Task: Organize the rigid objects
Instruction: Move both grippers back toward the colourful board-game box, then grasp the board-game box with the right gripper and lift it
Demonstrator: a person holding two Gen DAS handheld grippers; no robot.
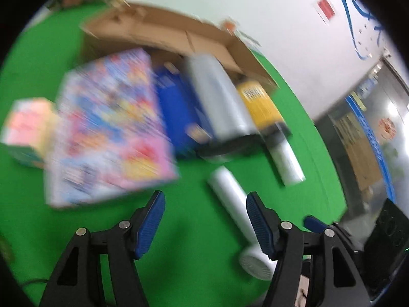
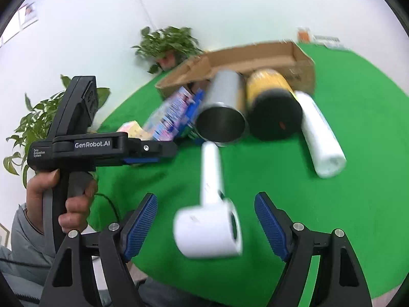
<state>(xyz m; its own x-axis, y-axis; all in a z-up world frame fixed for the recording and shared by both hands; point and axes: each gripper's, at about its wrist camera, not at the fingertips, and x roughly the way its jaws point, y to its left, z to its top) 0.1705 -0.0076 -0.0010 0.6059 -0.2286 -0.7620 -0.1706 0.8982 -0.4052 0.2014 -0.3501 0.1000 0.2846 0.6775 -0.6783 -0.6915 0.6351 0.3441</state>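
You held both grippers, left gripper (image 1: 205,220) and right gripper (image 2: 205,223), spread apart and empty; the white dryer (image 2: 208,212) lay on the desk (image 2: 358,179) before the right one, likely your next pick

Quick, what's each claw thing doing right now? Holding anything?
Left gripper: open, holding nothing.
Right gripper: open, holding nothing; white hair dryer lies between its fingers.
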